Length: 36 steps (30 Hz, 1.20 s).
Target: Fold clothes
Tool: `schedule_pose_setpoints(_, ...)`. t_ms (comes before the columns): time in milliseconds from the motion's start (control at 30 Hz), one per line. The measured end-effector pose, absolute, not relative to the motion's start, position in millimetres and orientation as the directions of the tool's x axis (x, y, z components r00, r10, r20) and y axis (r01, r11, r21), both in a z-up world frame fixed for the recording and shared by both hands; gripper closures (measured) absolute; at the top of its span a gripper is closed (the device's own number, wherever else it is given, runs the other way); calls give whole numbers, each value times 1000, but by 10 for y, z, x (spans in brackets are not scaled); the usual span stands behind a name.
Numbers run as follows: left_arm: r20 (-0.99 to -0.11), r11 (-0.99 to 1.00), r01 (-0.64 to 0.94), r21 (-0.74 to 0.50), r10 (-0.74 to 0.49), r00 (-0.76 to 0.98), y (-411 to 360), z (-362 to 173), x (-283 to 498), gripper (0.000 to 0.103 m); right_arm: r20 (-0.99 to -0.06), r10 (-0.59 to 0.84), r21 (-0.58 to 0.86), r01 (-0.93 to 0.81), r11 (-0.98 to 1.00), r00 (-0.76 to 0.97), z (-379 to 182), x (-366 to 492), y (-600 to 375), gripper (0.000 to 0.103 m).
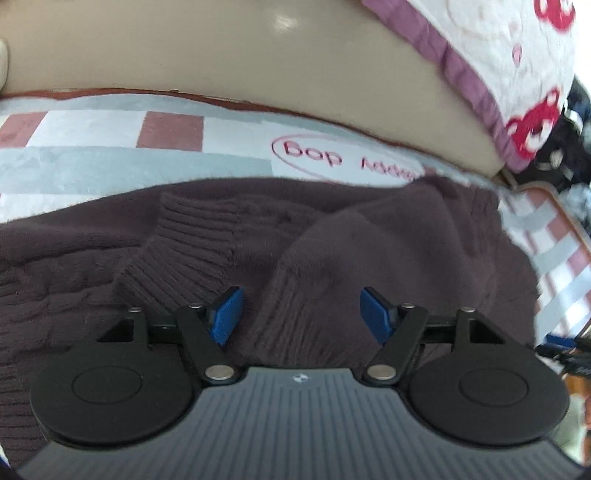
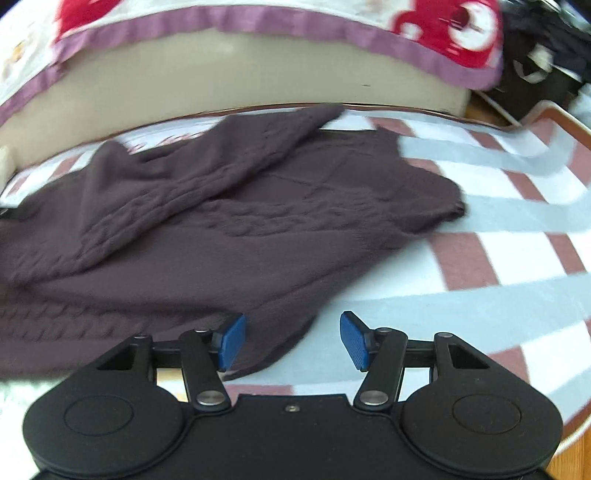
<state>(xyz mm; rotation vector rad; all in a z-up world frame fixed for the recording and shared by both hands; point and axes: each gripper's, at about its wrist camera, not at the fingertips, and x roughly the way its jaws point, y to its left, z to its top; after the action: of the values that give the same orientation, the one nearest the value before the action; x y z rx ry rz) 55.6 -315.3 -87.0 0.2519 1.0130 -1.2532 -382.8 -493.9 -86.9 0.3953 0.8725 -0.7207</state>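
A dark brown cable-knit sweater (image 2: 207, 229) lies spread on a checked rug, one sleeve folded across its body. In the left wrist view it (image 1: 369, 236) fills the middle, with two ribbed cuffs (image 1: 177, 254) lying just ahead of the fingers. My left gripper (image 1: 302, 315) is open and hovers over the right cuff, holding nothing. My right gripper (image 2: 293, 341) is open and empty above the sweater's near corner, its left pad (image 2: 232, 341) over the knit and its right pad over the rug.
The rug (image 2: 498, 229) is white, grey and dull red, with a brown border. A beige mattress side (image 2: 240, 77) runs along the far edge, with a white, red and purple-trimmed blanket (image 2: 332, 33) over it. Dark bags (image 2: 539, 62) sit at the far right.
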Motion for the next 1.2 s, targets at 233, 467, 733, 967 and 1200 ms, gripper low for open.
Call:
schedule_pose_setpoints(233, -761, 307, 911, -276, -648, -13, -3192, -841, 284, 92, -770, -526, -194, 654, 732, 360, -1126, -3407, -4859, 45)
schedule_pose_setpoints(467, -488, 257, 600, -758, -834, -259, -2435, -220, 631, 92, -830, -490, -154, 735, 660, 265, -1057, -3434, -4940, 77)
schedule_pose_setpoints(733, -729, 548, 487, -680, -580, -365, -2260, -1033, 462, 90, -844, -449, -83, 756, 649, 294, -950, -3487, -4952, 72)
schedule_pose_setpoints(967, -776, 480, 682, -552, -594, -210, -2380, -681, 303, 92, -783, -218, 234, 600, 765, 583, -418, -3419, -4823, 59)
schedule_pose_setpoints(1200, -639, 380, 601, -703, -709, -299, -2125, -496, 410, 92, -710, -37, 522, 561, 642, 703, -752, -3080, -5110, 35)
